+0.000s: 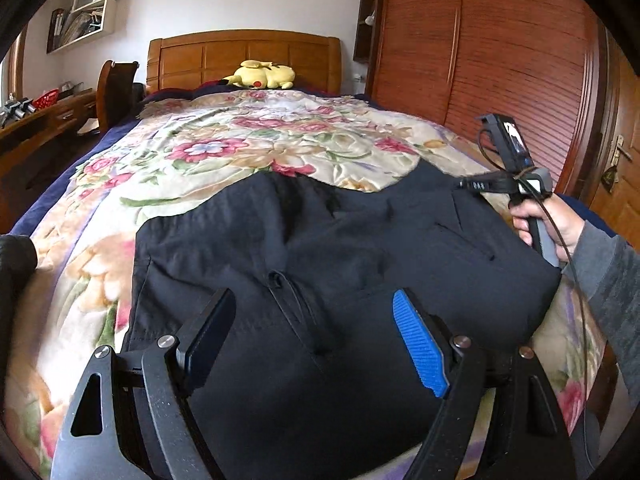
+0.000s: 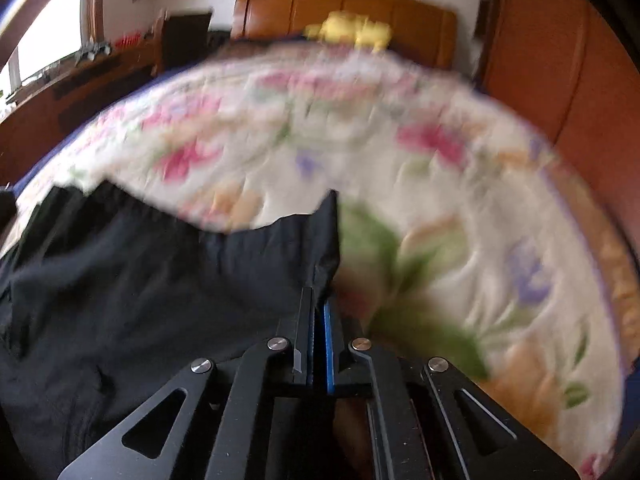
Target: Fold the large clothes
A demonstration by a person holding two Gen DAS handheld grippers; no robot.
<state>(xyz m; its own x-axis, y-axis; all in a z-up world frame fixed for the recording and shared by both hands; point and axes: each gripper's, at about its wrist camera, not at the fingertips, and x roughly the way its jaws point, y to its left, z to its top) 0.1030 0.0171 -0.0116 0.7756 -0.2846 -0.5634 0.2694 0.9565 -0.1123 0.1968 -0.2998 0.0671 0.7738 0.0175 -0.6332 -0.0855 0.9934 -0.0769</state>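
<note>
A dark navy garment (image 1: 340, 248) lies spread flat on the floral bedspread (image 1: 240, 140), with a zip or placket running down its middle. My left gripper (image 1: 312, 300) hovers open just over the garment's near part, its blue pad (image 1: 420, 348) and black pad wide apart with nothing between them. At the garment's far right edge my right gripper (image 1: 466, 185) is held by a hand (image 1: 552, 224). The blurred right wrist view shows the right gripper (image 2: 318, 292) shut on a raised corner of the garment (image 2: 140, 280).
A yellow plush toy (image 1: 262, 75) lies by the wooden headboard (image 1: 244, 56). A wooden wardrobe (image 1: 500, 60) lines the right side. A desk (image 1: 44, 120) and chair (image 1: 116, 92) stand at the left. Bare bedspread stretches beyond the garment.
</note>
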